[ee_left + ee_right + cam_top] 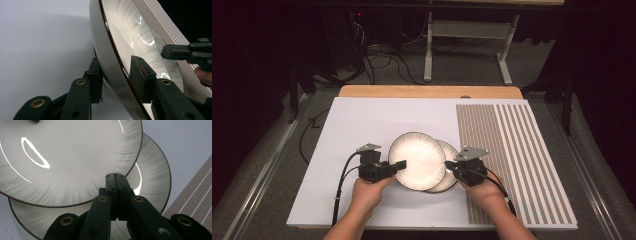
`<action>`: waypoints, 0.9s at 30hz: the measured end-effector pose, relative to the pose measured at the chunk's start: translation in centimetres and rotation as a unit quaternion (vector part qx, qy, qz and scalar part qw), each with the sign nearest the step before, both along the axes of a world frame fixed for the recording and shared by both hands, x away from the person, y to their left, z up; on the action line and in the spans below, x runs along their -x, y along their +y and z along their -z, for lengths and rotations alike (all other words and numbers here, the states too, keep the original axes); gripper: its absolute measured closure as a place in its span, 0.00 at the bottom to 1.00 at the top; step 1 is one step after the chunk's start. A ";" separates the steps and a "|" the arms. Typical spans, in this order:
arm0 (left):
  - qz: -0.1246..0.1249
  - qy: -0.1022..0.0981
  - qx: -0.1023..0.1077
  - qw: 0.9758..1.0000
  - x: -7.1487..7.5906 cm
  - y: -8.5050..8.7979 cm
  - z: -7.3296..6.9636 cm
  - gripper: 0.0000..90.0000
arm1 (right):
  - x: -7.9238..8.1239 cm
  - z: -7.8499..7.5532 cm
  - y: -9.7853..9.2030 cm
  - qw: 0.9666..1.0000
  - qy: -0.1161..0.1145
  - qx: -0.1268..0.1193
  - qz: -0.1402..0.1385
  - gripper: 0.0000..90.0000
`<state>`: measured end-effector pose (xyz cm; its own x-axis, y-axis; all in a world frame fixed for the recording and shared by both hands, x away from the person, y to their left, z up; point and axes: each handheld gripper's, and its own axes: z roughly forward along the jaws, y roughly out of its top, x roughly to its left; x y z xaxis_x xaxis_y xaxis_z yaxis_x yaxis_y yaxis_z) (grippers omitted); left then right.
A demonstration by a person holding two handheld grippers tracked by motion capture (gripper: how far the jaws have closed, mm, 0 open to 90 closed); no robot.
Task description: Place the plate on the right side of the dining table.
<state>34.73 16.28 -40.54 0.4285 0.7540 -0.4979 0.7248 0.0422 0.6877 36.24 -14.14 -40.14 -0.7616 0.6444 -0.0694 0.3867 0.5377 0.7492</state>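
Observation:
Two white plates with dark rims and grey streaks overlap at the middle of the white board. The upper plate (417, 159) (120, 32) (70, 157) is tilted and partly covers the lower plate (451, 175) (152, 177), which lies flat to its right. My left gripper (399, 165) (117, 72) is shut on the upper plate's left rim, one jaw under it and one on its face. My right gripper (447, 164) (115, 175) has its jaws pressed together with nothing between them; their tips sit over the lower plate, right at the upper plate's right rim. The left gripper view shows the right gripper (175, 52) across the plate.
The white board (362, 125) lies on a wooden table (427, 91). A brown striped mat (512, 150) (197, 195) covers the board's right part, next to the plates. Cables and a metal table frame (428, 50) stand on the floor beyond.

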 end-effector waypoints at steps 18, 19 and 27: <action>-0.005 -0.024 0.021 0.999 0.4 0.1 -0.3 0.78 | 0.4 -1.8 -2.4 0.999 -0.018 -0.045 0.022 0.89; -0.005 -0.026 0.023 0.999 0.4 0.1 -0.3 0.79 | 0.5 -1.8 -2.5 0.999 -0.018 -0.044 0.024 0.87; -0.010 -0.046 0.034 0.998 0.7 0.2 -0.6 0.82 | 0.8 -2.5 -4.1 0.996 -0.037 -0.065 0.046 0.74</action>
<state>34.08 16.49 -39.94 0.4596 0.7295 -0.5066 0.6568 0.1049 0.7468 35.48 -18.20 -37.63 -0.6951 0.7180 -0.0350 0.3700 0.3991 0.8390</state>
